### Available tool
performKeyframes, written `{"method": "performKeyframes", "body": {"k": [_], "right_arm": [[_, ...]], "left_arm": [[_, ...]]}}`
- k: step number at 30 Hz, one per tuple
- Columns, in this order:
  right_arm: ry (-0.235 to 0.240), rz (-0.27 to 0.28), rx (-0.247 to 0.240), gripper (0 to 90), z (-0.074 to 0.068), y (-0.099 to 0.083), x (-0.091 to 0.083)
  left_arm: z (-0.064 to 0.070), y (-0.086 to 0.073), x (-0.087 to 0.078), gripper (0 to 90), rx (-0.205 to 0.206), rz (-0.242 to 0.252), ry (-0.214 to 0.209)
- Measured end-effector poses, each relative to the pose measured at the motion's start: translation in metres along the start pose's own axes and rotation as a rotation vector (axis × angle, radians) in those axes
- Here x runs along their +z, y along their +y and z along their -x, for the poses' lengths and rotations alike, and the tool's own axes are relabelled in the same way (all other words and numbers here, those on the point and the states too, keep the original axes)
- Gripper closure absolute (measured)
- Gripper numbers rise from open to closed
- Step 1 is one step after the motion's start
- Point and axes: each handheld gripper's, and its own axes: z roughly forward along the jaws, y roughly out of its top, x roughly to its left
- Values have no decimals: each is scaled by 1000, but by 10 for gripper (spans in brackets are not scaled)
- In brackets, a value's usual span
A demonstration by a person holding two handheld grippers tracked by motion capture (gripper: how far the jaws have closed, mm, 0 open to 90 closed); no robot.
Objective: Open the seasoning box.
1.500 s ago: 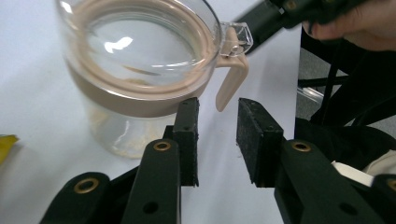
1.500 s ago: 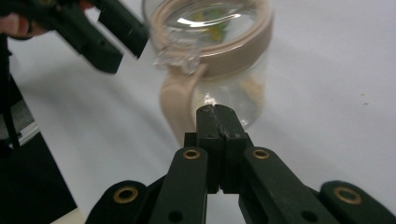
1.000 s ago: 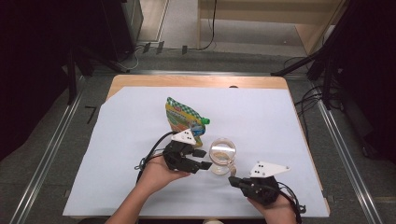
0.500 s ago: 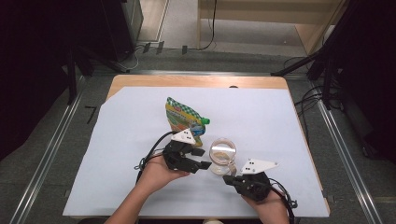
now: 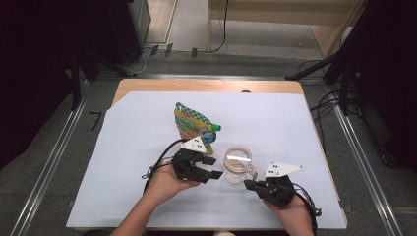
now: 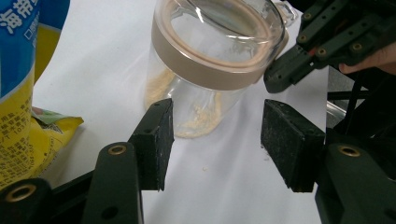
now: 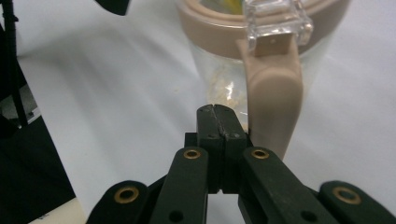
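A clear glass jar (image 5: 238,162) with a tan rim and handle stands on the white sheet, with yellowish crumbs at its bottom (image 6: 205,116). A colourful spouted pouch (image 5: 194,129) lies just behind and left of it. My left gripper (image 5: 213,167) is open right beside the jar's left side; in the left gripper view (image 6: 217,140) the jar's base sits just beyond the open jaws. My right gripper (image 5: 247,185) is shut on nothing. Its tip (image 7: 218,112) is low against the jar, just left of the tan handle (image 7: 273,107).
The white sheet (image 5: 295,128) covers a wooden table (image 5: 206,84), with open room at the back and right. Beside the left gripper lies the pouch (image 6: 18,93). Dark stands and cables line the floor around the table.
My right gripper has moved left and forward, up to the jar's handle. The left gripper, jar and pouch have stayed put.
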Motion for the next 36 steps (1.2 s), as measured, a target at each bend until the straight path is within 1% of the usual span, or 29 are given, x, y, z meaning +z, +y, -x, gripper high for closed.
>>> {"method": "performKeyframes", "body": {"k": [1,2,3,4,5,7,10,13,15,16,18,19,20,21,23,24,25,26,27,28,29,30,31,32,34,35,36], "right_arm": [[-11,3,15,900,5,0,-2],[-11,3,15,900,5,0,-2],[-22,5,30,900,10,0,-5],[-22,5,30,900,10,0,-5],[-37,13,34,900,17,1,-9],[-48,17,33,900,22,2,-13],[-54,24,48,900,30,3,-17],[-52,18,53,900,38,4,-16],[-52,14,50,900,40,4,-16],[-55,5,37,900,44,6,-16],[-56,8,30,900,50,8,-17],[-56,8,30,900,50,8,-17],[-52,10,34,900,53,8,-17],[-60,15,36,900,62,10,-16],[-64,11,47,900,68,12,-15],[-62,11,51,900,70,12,-15],[-62,11,51,900,70,12,-15],[-58,11,53,900,71,13,-16],[-60,13,51,900,70,13,-18],[-59,13,49,900,68,13,-21],[-70,21,40,900,67,13,-28],[-70,21,40,900,67,13,-28],[-71,28,53,900,67,13,-32],[-82,44,74,900,69,13,-40],[-91,49,73,900,69,12,-43],[-108,49,72,900,70,12,-45],[-134,58,81,900,75,13,-46]], "left_arm": [[0,0,0,453,1,1,-3],[0,0,0,454,1,1,-3],[0,0,0,454,3,1,-3],[0,0,0,454,3,1,-3],[0,0,1,454,8,-1,-4],[1,0,2,455,11,-2,-8],[1,1,3,454,14,-2,-8],[1,2,7,451,12,0,-12],[0,3,8,443,11,2,-15],[1,4,10,435,13,8,-24],[2,6,12,438,16,-4,-32],[2,6,12,432,16,-4,-32],[3,7,14,432,26,-8,-27],[4,10,16,390,35,-13,-21],[5,13,18,352,36,-3,-27],[6,15,19,339,45,-7,-25],[6,15,19,325,45,-7,-25],[8,17,21,325,49,7,-29],[10,18,22,301,53,9,-31],[11,20,23,290,56,12,-35],[12,22,24,268,61,13,-40],[12,22,24,258,61,13,-40],[12,23,25,258,70,9,-52],[12,26,27,237,67,9,-44],[13,28,28,234,70,11,-40],[13,30,29,228,66,14,-38],[13,34,31,222,65,17,-37]]}}
